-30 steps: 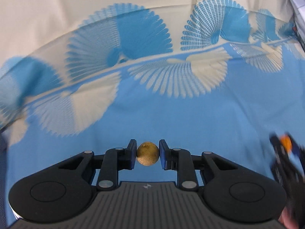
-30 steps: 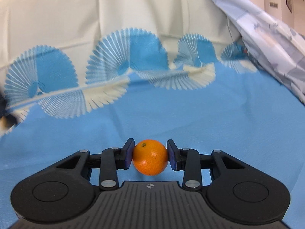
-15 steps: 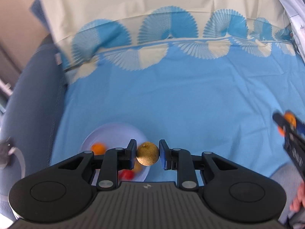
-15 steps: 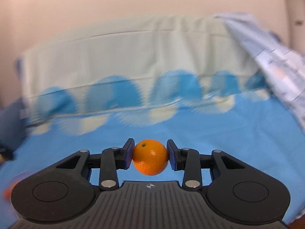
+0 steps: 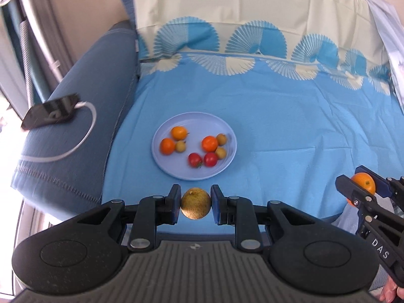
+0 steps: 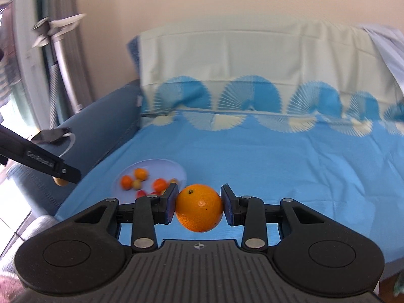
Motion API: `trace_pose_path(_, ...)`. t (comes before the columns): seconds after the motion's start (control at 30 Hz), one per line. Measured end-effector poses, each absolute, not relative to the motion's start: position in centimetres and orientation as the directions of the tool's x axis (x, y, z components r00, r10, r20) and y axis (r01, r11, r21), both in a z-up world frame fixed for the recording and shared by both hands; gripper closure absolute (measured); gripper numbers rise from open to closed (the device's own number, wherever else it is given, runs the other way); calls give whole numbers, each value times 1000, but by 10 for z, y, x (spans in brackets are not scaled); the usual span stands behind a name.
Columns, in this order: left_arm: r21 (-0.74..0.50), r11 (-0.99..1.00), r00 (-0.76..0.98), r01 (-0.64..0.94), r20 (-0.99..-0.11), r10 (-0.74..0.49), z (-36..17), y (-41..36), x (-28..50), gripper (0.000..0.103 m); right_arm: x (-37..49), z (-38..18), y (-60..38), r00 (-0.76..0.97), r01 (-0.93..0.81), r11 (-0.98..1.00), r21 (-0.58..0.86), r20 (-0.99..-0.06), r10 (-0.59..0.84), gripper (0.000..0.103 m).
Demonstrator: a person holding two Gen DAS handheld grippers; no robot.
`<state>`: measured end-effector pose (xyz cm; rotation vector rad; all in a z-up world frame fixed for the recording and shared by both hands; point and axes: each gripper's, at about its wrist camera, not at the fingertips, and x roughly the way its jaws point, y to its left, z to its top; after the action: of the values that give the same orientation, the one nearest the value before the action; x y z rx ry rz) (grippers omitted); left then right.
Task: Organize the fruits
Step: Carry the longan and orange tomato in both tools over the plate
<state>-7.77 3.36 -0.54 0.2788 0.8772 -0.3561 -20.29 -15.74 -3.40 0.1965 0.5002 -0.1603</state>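
Orange [image 6: 198, 207] looks firm, light and roundish, pinched at its middle by the right gripper [image 6: 199, 208]; the left gripper [image 5: 195, 207] pinches a small brown fruit [image 5: 195, 206] likewise.

Blue fan-patterned sheet [image 5: 290, 116] carries a lilac plate [image 5: 194, 174] of fruit

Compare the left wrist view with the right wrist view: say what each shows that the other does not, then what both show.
Only the left wrist view shows the fruit on the plate clearly enough to count: three orange, three tan, two red. It also shows the left gripper shut on a tan fruit.

Only the right wrist view shows the wall above the cushion.

Both show the plate, the blue cloth, and the right gripper shut on an orange.
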Motion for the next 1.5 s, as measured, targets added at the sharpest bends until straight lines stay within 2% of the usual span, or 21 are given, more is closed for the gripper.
trace_pose_path(0.3, 48, 929, 607, 367, -769, -200, -8, 78, -104, 75, -212, -20, -111, 870, 102, 993, 51, -488, -65, 64)
trace_pose_path(0.7, 25, 942, 615, 335, -763, -198, -7, 88, -88, 75, -201, -20, -106, 858, 88, 996, 21, -509, -65, 64)
trace_pose_path(1.07, 50, 949, 603, 312, -782, -157, -15, 78, -46, 75, -174, -35, -114, 835, 79, 996, 30, -548, -50, 64)
trace_pose_path(1.5, 80, 949, 586, 305, -801, -121, -37, 42, 33, 75, -100, -52, -130, 817, 61, 996, 61, -576, -15, 64)
